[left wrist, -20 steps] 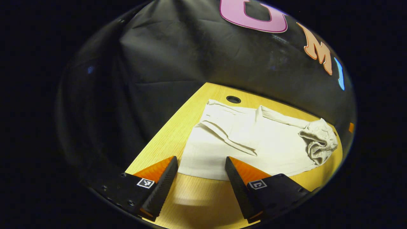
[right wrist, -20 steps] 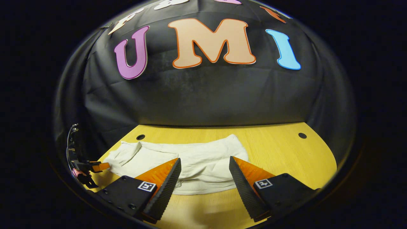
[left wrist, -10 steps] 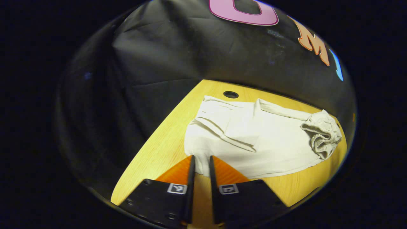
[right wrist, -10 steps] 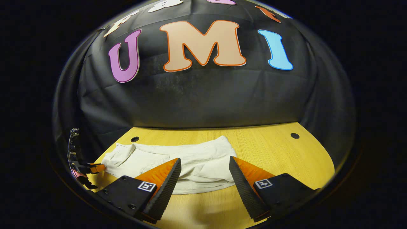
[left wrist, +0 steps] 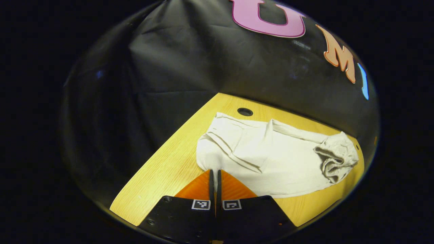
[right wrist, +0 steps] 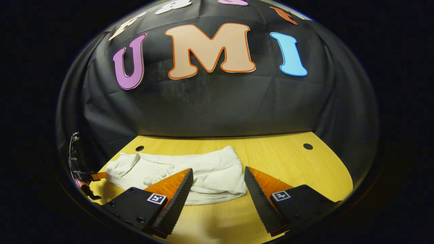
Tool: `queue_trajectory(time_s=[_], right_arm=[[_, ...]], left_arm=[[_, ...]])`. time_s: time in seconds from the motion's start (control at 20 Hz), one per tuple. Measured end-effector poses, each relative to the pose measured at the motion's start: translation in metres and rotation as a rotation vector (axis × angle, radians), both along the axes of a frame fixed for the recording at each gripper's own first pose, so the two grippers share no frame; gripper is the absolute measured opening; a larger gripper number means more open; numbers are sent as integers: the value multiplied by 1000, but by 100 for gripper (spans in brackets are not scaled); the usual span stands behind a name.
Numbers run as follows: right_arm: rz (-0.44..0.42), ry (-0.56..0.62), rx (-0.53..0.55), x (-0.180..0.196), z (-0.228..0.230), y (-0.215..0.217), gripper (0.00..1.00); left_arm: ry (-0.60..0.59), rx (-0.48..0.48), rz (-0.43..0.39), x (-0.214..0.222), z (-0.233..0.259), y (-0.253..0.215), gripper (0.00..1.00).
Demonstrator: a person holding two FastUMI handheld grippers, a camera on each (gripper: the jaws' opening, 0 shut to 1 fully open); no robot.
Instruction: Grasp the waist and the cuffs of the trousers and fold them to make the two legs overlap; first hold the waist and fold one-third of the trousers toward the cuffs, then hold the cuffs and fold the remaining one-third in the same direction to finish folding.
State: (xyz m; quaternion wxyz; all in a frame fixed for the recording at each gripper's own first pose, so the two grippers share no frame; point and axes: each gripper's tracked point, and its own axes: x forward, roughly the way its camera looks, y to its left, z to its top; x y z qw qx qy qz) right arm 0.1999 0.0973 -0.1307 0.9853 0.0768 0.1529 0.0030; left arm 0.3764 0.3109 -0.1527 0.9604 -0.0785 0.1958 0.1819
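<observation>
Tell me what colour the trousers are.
The trousers are plain off-white, clearest in the left gripper view.
</observation>
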Motion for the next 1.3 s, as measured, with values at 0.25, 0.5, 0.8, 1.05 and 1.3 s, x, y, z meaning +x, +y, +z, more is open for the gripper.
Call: queue_trajectory(time_s=[0.25, 0.5, 0.8, 1.05, 1.3], right_arm=[[-12, -11, -4, -3, 6, -24, 93], [-9, -12, -28, -7, 5, -57, 93], [-4, -5, -35, -14, 0, -99, 97], [-18, 3, -31, -19, -8, -143, 93], [-39, 22, -29, -30, -19, -178, 93]], left_arm=[[-78, 13, -46, 11, 48, -44, 0], [-146, 48, -158, 40, 97, -124, 0], [-210, 88, -319, 75, 149, -249, 0], [-244, 75, -445, 99, 167, -356, 0], [-162, 70, -527, 113, 119, -426, 0]])
